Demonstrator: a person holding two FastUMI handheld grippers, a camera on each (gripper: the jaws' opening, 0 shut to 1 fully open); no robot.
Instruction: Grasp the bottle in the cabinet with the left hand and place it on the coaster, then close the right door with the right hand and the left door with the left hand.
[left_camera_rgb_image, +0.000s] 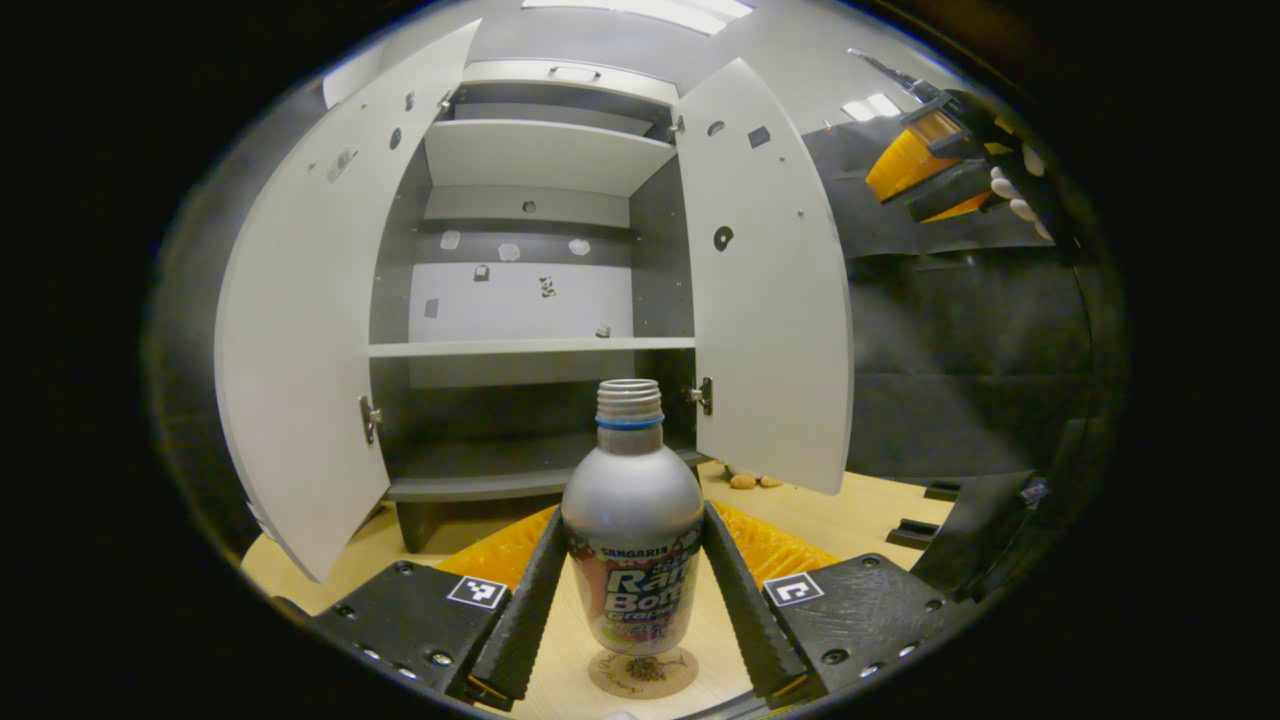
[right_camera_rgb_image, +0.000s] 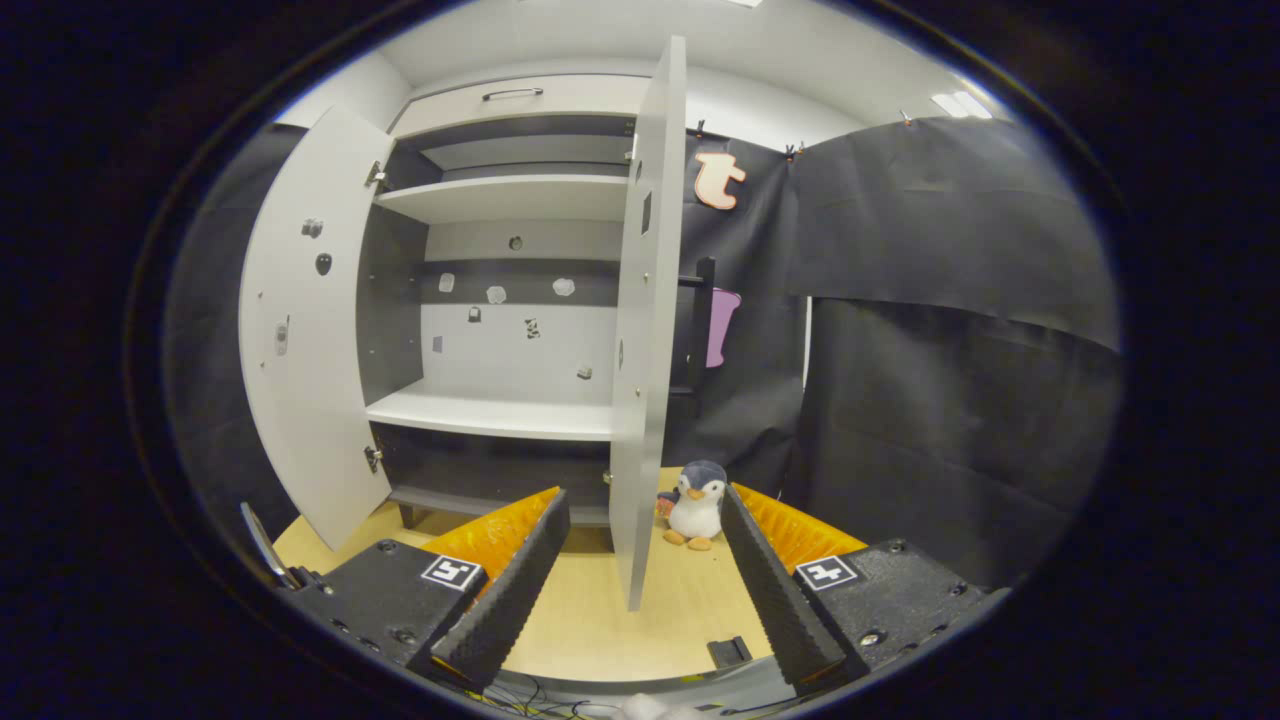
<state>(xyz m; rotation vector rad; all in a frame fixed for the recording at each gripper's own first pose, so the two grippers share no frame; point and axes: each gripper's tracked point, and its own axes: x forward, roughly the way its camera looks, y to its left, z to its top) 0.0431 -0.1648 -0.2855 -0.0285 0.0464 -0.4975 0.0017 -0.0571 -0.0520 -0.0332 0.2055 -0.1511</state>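
A silver bottle (left_camera_rgb_image: 632, 540) with no cap stands upright on a round coaster (left_camera_rgb_image: 642, 672) on the wooden table. My left gripper (left_camera_rgb_image: 632, 510) holds it from both sides, its ribbed fingers against the bottle's body. Behind it the cabinet (left_camera_rgb_image: 530, 300) has its left door (left_camera_rgb_image: 300, 330) and right door (left_camera_rgb_image: 765, 280) wide open, and its shelves are bare. My right gripper (right_camera_rgb_image: 642, 498) is open in front of the right door (right_camera_rgb_image: 645, 330), which I see edge-on between its fingers and farther off. The same gripper (left_camera_rgb_image: 950, 150) hangs high at the right in a gloved hand.
A small penguin toy (right_camera_rgb_image: 697, 505) sits on the table (right_camera_rgb_image: 600, 620) just right of the right door. The left door (right_camera_rgb_image: 305, 330) swings out over the table's left side. Black cloth walls close off the right.
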